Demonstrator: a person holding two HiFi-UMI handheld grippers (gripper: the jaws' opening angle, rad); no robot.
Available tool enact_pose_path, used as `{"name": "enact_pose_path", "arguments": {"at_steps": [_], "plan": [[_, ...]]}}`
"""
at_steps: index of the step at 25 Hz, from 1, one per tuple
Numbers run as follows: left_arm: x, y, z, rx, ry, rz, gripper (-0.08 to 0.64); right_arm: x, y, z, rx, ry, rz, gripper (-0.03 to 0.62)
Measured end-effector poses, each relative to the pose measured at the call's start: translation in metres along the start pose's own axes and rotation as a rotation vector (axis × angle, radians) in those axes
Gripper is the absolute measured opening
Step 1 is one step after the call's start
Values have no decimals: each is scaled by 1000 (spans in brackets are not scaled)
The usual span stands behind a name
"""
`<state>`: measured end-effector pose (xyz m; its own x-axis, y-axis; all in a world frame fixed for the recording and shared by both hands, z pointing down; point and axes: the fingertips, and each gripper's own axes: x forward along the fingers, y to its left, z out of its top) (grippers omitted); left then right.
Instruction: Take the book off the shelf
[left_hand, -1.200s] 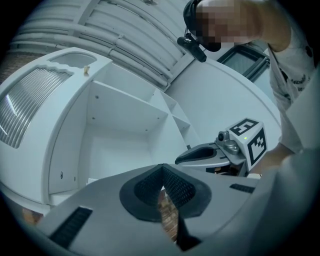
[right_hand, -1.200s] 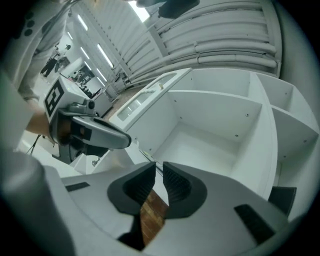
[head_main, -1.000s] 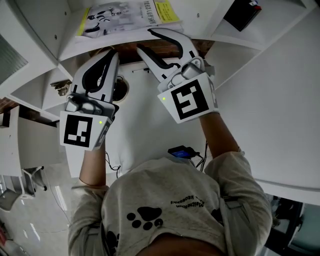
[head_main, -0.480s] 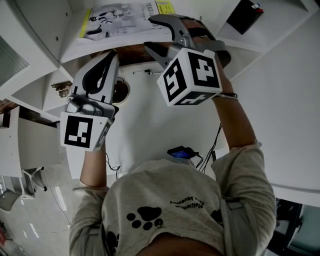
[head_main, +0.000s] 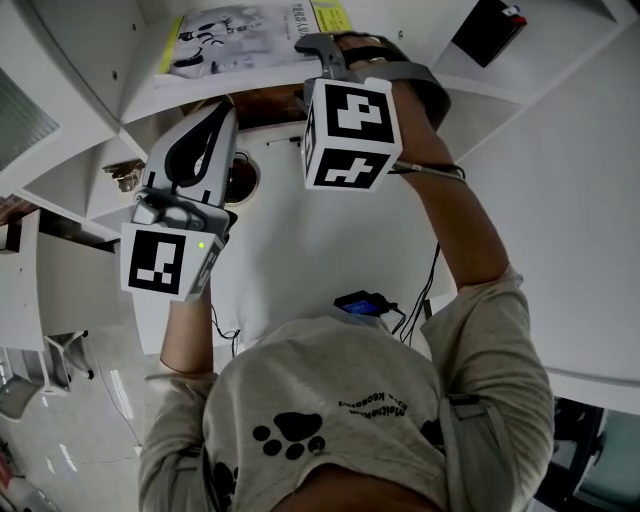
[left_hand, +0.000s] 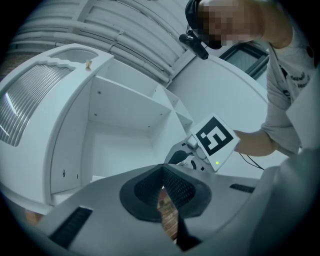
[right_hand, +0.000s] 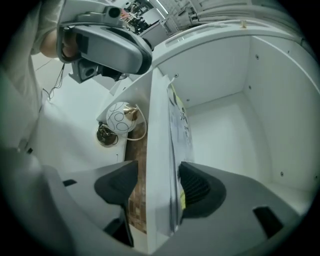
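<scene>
The book (head_main: 240, 35), thin, with a white illustrated cover and a yellow strip, lies flat on the white shelf board (head_main: 200, 95) at the top of the head view. My right gripper (head_main: 303, 70) has just been opening. Its jaws now straddle the board's front edge (right_hand: 157, 150) and the book (right_hand: 179, 125), one pad (right_hand: 200, 190) beside the cover, the other pad (right_hand: 117, 187) apart from the board's underside. My left gripper (head_main: 215, 110) hangs shut and empty below the shelf, its tips (left_hand: 162, 185) pressed together.
White cubbies (left_hand: 125, 130) surround the shelf. A dark object (head_main: 485, 28) sits in the compartment to the right. Below the shelf a round white object with a cord (right_hand: 121, 119) rests on a white surface, and a small black device (head_main: 362, 303) lies nearer the person.
My right gripper has rolled and moved up to the shelf's edge, its jaws spreading wider until they straddle board and book. The left gripper has stayed still.
</scene>
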<state>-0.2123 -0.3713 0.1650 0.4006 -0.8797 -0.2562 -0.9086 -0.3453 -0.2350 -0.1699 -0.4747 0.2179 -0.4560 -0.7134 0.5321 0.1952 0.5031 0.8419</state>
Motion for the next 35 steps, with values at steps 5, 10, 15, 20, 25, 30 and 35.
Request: {"name": "enact_pose_path", "arguments": {"at_steps": [5, 10, 15, 20, 25, 30, 35], "plan": [[-8, -6, 0, 11, 12, 9, 9, 1, -2, -2, -60, 46, -107, 262], [-17, -14, 10, 11, 5, 17, 9, -20, 3, 2, -74, 42, -165, 211], [-28, -23, 18, 28, -8, 16, 9, -41, 11, 14, -50, -7, -197, 124], [-36, -35, 28, 96, -1, 15, 9, -58, 22, 16, -50, -44, -201, 100], [-32, -50, 17, 466, 150, -20, 11, -71, 29, 17, -48, -61, -205, 92], [-18, -54, -2, 768, 294, -25, 74, -79, 32, 14, -49, -83, -204, 89], [-4, -32, -21, 1003, 455, -11, 232, -84, 36, 14, -52, -101, -201, 91]]}}
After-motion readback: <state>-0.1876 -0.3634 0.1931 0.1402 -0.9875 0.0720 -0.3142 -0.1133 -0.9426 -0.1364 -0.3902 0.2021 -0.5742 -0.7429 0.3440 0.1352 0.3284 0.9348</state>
